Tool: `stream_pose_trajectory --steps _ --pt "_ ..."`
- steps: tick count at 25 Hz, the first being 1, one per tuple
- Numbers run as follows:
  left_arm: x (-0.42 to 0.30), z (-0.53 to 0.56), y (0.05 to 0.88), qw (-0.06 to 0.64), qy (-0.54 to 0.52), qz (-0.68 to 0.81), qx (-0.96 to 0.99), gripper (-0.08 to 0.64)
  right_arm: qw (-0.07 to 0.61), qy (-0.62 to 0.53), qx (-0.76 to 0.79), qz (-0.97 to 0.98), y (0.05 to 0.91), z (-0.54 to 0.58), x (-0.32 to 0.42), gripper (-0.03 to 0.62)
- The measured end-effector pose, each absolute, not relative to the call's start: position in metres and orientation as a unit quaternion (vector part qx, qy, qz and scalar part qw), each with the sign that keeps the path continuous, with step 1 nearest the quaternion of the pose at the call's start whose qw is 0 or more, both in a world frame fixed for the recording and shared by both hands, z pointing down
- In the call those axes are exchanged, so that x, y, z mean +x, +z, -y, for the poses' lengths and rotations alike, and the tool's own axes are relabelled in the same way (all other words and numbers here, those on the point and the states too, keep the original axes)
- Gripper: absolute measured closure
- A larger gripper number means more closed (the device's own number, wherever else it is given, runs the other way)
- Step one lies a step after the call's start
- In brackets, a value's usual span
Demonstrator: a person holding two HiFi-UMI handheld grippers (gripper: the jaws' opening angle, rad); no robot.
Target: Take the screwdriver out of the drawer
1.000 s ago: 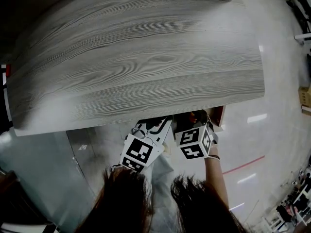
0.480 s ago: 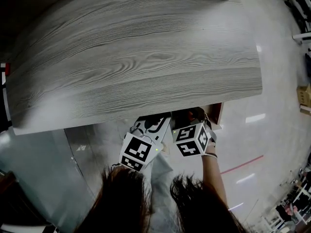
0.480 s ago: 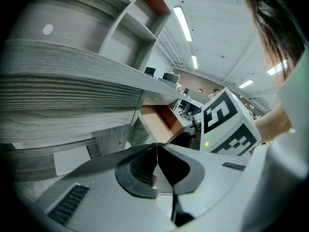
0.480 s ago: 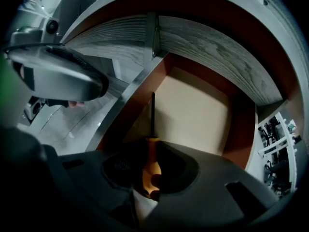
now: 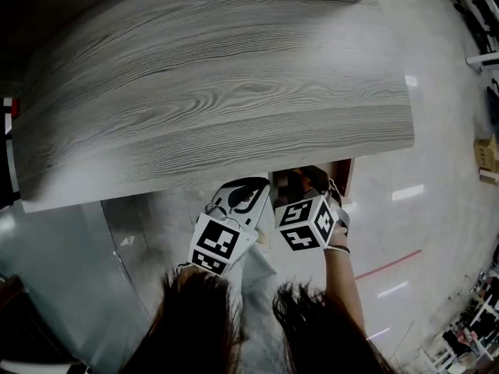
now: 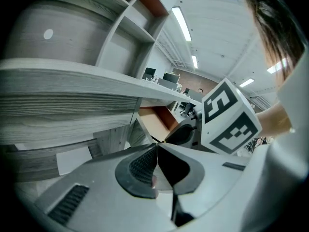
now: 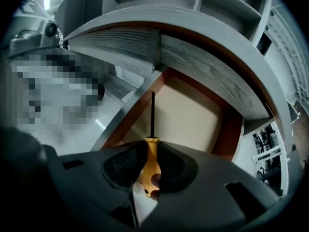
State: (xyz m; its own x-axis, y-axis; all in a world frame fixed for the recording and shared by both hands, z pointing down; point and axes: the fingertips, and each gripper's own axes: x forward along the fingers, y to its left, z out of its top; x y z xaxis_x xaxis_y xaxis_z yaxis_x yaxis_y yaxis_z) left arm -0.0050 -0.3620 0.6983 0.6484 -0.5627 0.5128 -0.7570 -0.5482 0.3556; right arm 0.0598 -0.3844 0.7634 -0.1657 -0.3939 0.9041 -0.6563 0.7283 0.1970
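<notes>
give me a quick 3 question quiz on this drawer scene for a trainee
1. True or false: the left gripper holds the screwdriver.
2. Which part of the screwdriver does the right gripper clamp? A shaft, B handle, C tip.
3. Fill in: the screwdriver's shaft points toward the open ____.
Key: 1 false, its jaws are shut on nothing; 2 B; 3 drawer.
</notes>
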Motion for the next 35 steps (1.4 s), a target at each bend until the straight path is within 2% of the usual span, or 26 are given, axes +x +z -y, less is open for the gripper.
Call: stream_pose_trajectory --steps 18,35 --pt "0.005 0.341 0.672 0.265 0.162 0.403 0.861 0.541 0.564 0.09 0.326 0.754 0.731 0.362 0.074 0.508" --pt "0.014 0.297 0.631 0.256 0.16 0.437 0.847 0.541 0.54 0.063 0.331 0.771 0.682 0.331 0.083 0.508"
